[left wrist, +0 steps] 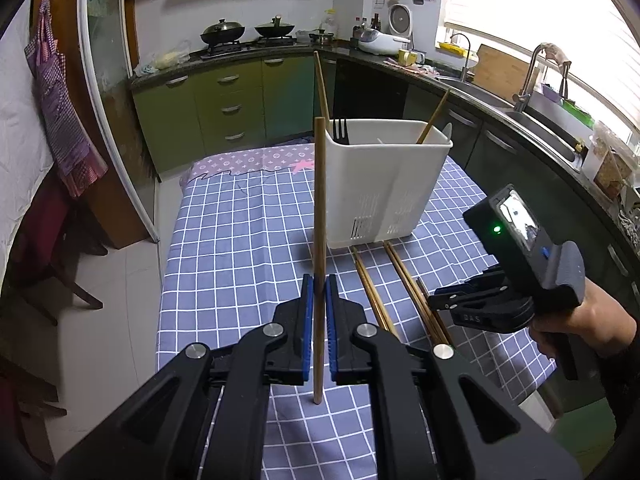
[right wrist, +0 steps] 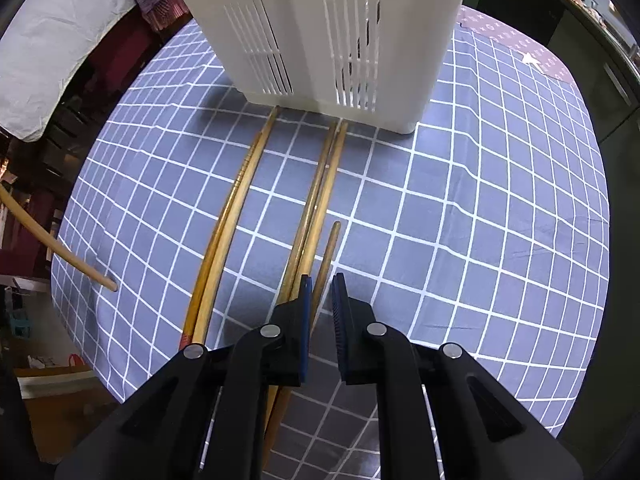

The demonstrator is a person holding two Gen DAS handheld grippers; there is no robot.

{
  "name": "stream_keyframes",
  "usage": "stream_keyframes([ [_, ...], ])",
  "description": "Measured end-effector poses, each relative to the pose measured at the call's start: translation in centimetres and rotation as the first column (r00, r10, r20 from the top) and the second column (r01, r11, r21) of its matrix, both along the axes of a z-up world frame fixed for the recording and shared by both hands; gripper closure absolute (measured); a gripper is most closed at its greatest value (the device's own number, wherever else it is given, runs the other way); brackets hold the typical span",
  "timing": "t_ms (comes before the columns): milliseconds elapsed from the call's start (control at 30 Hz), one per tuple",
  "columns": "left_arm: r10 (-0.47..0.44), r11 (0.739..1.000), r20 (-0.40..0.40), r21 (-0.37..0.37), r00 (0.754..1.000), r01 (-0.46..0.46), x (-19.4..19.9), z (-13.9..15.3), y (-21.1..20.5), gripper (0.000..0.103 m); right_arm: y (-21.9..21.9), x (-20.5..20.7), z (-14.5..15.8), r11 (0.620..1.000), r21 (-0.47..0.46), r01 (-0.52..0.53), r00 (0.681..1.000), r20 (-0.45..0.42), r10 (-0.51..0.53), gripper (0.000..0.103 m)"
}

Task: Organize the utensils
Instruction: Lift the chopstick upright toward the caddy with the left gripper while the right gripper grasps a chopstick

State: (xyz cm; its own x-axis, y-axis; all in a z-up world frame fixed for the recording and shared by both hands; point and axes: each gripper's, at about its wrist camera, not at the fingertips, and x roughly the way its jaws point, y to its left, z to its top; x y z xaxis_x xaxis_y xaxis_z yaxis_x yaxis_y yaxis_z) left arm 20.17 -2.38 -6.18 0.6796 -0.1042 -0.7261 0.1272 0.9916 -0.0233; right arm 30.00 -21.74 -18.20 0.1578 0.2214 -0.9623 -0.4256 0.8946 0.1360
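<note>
My left gripper [left wrist: 319,286] pinches 1 upright wooden chopstick [left wrist: 319,200] before the white slotted plastic holder [left wrist: 380,184] (mid-surface); next I lift it in. Right gripper [right wrist: 321,280] fingers spread over loose chopsticks [right wrist: 316,200].

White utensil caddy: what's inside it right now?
Inside the white utensil caddy, a black fork and two wooden chopsticks stick up above the rim. Its opaque walls hide anything lower down.

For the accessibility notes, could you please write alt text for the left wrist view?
The left gripper holds one wooden chopstick upright above a blue checked tablecloth, in front of a white utensil caddy holding a black fork. More chopsticks lie on the cloth, beside the right gripper.
</note>
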Motion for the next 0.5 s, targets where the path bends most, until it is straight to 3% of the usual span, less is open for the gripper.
stream_keyframes([
  [300, -0.012, 1.0, 0.003, 0.006, 1.0, 0.012, -0.3, 0.0, -0.3, 0.097, 1.8, -0.3, -0.6, 0.999, -0.054, 0.002, 1.0, 0.027, -0.001, 0.093],
  [500, -0.008, 1.0, 0.006, 0.01, 1.0, 0.008, -0.3, 0.1, -0.3, 0.097, 1.4, -0.4, 1.1, 0.999, 0.026, 0.037, 0.997, 0.072, -0.039, 0.095],
])
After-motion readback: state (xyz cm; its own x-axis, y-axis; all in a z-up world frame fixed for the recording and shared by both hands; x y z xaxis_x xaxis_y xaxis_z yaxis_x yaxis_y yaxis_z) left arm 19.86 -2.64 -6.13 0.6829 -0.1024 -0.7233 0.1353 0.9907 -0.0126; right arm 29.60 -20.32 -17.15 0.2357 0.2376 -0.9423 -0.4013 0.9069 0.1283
